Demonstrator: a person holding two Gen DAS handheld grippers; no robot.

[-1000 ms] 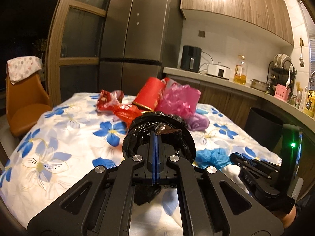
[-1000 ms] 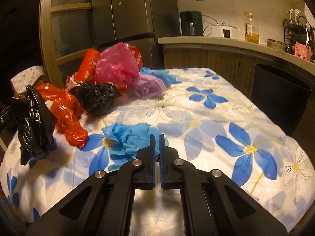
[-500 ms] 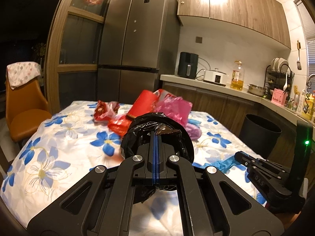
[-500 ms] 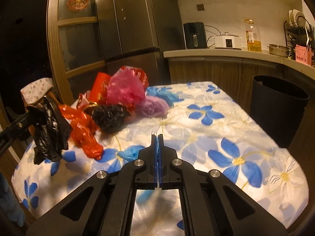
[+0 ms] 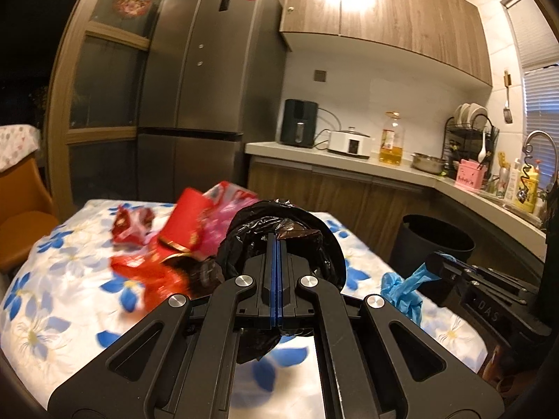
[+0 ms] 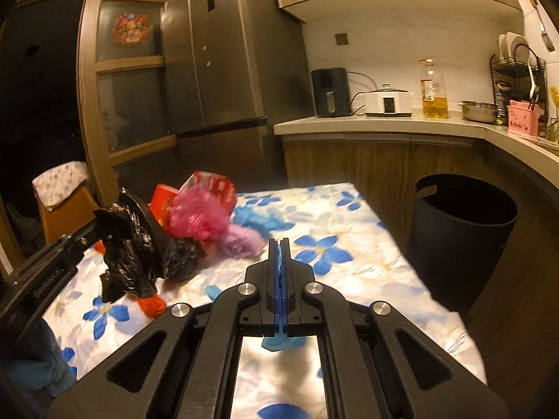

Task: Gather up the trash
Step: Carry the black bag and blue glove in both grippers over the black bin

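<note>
While the left hand-held gripper [image 5: 276, 244] clamps a crinkled, glossy black bag [image 5: 279, 230] above the floral bench [image 5: 63, 300], the right hand-held gripper [image 6: 279, 255] pinches a blue bag [image 5: 401, 286], mostly hidden behind its fingers; the trash pile [image 6: 202, 216] beyond is blurred.

Both wrist views above table [image 5: 63, 300], facing kitchen

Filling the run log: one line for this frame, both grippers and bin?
left gripper: shut on black bag, lifted | right gripper: shut on blue bag, lifted | bin: right of table | pile on table
</note>
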